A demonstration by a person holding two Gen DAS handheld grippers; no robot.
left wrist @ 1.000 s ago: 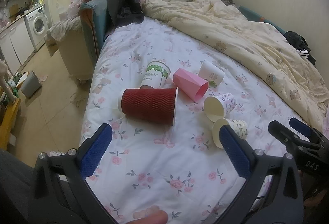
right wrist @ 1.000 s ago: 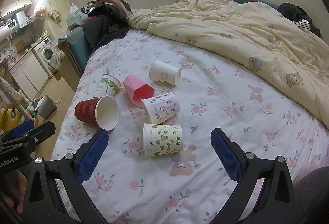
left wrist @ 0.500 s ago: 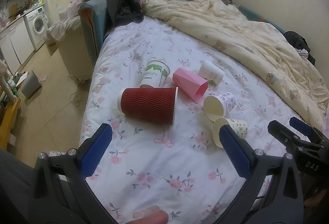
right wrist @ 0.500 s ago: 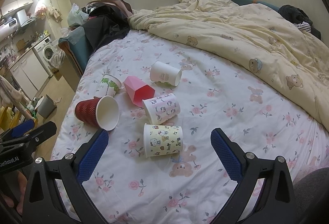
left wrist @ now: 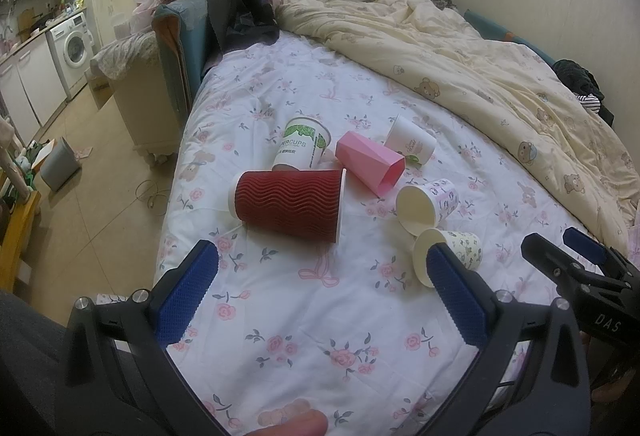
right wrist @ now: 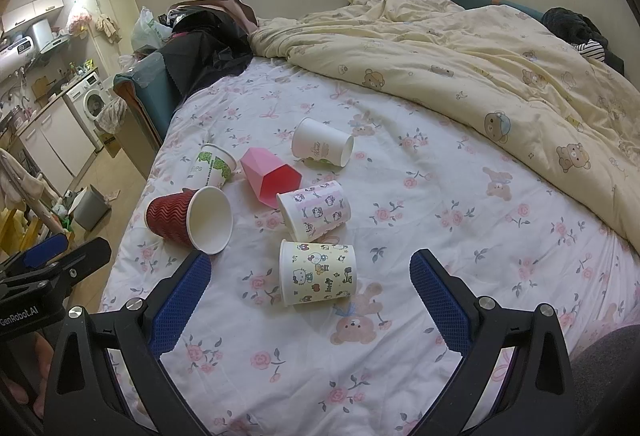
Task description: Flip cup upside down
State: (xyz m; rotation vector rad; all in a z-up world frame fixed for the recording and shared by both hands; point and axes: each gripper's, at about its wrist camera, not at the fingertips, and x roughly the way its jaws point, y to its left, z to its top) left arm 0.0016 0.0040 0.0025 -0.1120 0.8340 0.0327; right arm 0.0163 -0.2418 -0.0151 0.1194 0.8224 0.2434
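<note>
Both grippers, L (left wrist: pixel 320 278) & R (right wrist: pixel 310 278), hovering w/ fingers apart, six tipped cups (right wrist: pixel 318 272) lying just beyond on bed (right wrist: pixel 440 220).

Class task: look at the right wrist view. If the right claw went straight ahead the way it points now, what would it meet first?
Most likely the yellow cartoon cup, lying on its side just ahead between the open right claw fingers; depth is uncertain.
</note>
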